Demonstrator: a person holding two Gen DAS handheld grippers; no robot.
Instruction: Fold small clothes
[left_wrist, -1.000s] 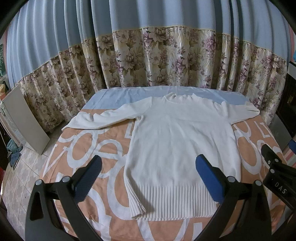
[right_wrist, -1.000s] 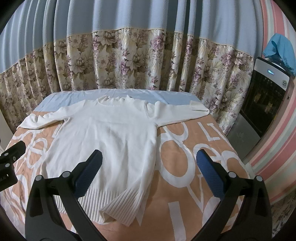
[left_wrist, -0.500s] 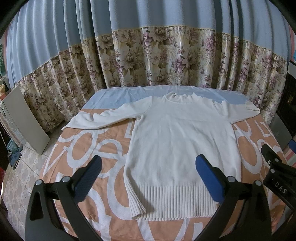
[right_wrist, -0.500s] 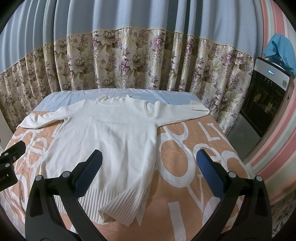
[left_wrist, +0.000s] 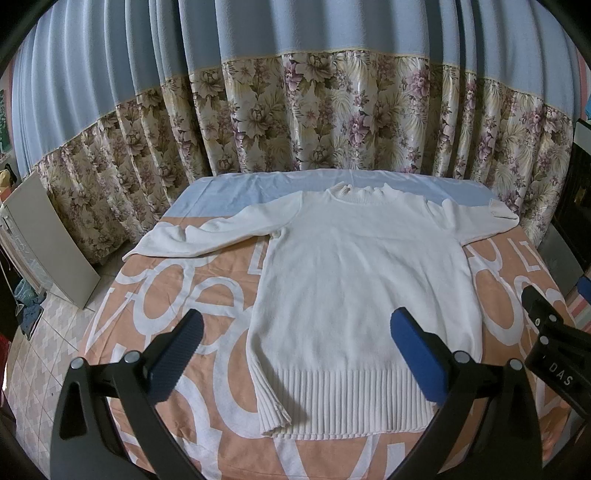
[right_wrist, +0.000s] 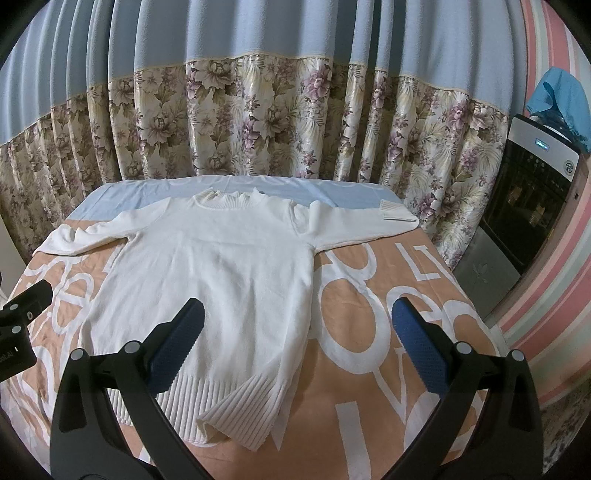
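A white knit sweater (left_wrist: 354, 288) lies flat, front up, on the bed, with both sleeves spread out to the sides and its ribbed hem nearest me. It also shows in the right wrist view (right_wrist: 221, 280). My left gripper (left_wrist: 295, 354) is open and empty, held above the hem's left part. My right gripper (right_wrist: 295, 350) is open and empty, above the hem's right corner, which is flipped up. The right gripper's body shows at the right edge of the left wrist view (left_wrist: 554, 354).
The bed has an orange cover with white letters (right_wrist: 388, 332) and a blue sheet (right_wrist: 325, 188) at the far end. Floral and blue curtains (left_wrist: 332, 122) hang behind. A white board (left_wrist: 44, 236) leans at left over a tiled floor. A dark appliance (right_wrist: 528, 195) stands at right.
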